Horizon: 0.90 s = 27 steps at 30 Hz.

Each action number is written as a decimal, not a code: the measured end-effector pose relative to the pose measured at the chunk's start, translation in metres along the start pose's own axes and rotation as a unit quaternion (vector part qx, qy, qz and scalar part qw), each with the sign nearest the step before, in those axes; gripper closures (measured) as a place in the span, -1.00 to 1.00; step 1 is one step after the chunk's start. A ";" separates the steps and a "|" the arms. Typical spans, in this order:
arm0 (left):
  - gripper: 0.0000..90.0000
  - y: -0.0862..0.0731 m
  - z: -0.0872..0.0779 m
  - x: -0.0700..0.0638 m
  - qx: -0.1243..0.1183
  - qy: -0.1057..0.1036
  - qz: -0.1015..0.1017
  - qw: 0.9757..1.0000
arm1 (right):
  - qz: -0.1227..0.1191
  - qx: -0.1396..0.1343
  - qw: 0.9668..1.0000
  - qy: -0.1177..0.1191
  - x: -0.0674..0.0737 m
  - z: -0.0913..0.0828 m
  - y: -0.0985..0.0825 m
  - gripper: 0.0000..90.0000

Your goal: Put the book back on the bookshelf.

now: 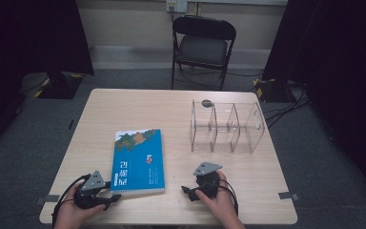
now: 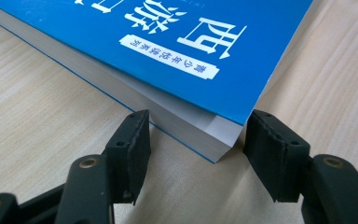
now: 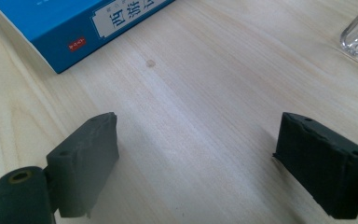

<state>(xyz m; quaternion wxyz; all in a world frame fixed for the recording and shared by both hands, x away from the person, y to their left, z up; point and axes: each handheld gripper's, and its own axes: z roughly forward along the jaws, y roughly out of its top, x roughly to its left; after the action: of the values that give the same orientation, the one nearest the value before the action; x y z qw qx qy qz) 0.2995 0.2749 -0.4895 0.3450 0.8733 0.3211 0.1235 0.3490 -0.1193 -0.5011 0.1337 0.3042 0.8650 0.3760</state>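
A book (image 1: pixel 138 161) lies flat on the desk (image 1: pixel 124 107), toward seven o'clock of its middle. A clear three-compartment organizer (image 1: pixel 227 127) stands at two o'clock. The left tongs (image 1: pixel 108 200) sit at the book's seven o'clock corner, jaws either side of it. The right tongs (image 1: pixel 187 192) rest at the book's four o'clock. A folding chair (image 1: pixel 203 45) stands beyond the desk at twelve o'clock.

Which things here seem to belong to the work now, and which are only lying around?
Likely in use:
- blue book, a corner between the open left gripper jaws
- clear three-compartment organizer, probably
- right gripper, open over bare table

Just around:
- black folding chair
- cables on the floor
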 end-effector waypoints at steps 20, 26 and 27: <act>-0.05 0.011 -0.009 0.001 0.002 -0.004 -0.016 1.000 | -0.002 0.001 1.000 0.000 0.000 0.000 0.000 -0.74; -0.05 0.016 -0.012 0.002 0.001 -0.010 -0.023 1.000 | 0.002 0.001 1.000 -0.004 0.002 0.001 0.002 -0.71; -0.05 0.016 -0.013 0.002 0.001 -0.009 -0.022 1.000 | 0.001 0.005 1.000 -0.002 0.003 0.001 0.003 -0.70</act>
<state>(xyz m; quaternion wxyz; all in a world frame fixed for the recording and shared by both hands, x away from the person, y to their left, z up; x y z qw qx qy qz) 0.3035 0.2740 -0.4689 0.3501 0.8674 0.3368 0.1076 0.3484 -0.1145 -0.4995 0.1334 0.3067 0.8662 0.3713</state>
